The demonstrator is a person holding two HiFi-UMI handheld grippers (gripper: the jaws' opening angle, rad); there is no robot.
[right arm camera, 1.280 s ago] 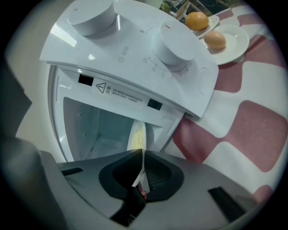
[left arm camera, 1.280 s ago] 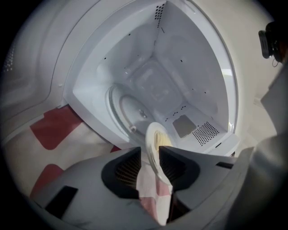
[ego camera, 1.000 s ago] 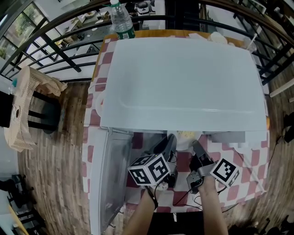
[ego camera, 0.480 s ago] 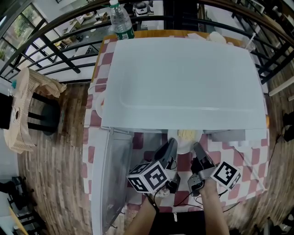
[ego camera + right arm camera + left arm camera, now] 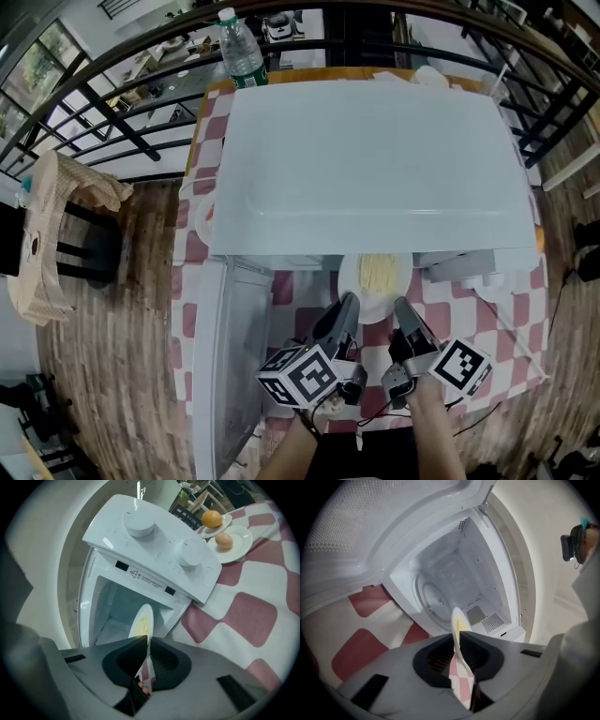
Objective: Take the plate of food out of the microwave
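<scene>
I clamp the round white plate of yellow food (image 5: 375, 277) with left gripper (image 5: 347, 306) and right gripper (image 5: 401, 309), whose jaws have just eased wider; it is partly out of the white microwave (image 5: 375, 159), and full withdrawal remains.

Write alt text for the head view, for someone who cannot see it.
The left tongs and right tongs each grip the near rim of a plate of yellow food, partly out of an open white microwave on a checked tablecloth. The right tongs have just opened slightly, rim between them.

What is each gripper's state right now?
Left gripper: closed on the round white plate of yellow food.
Right gripper: closed on that plate; fingers just opened slightly.
</scene>
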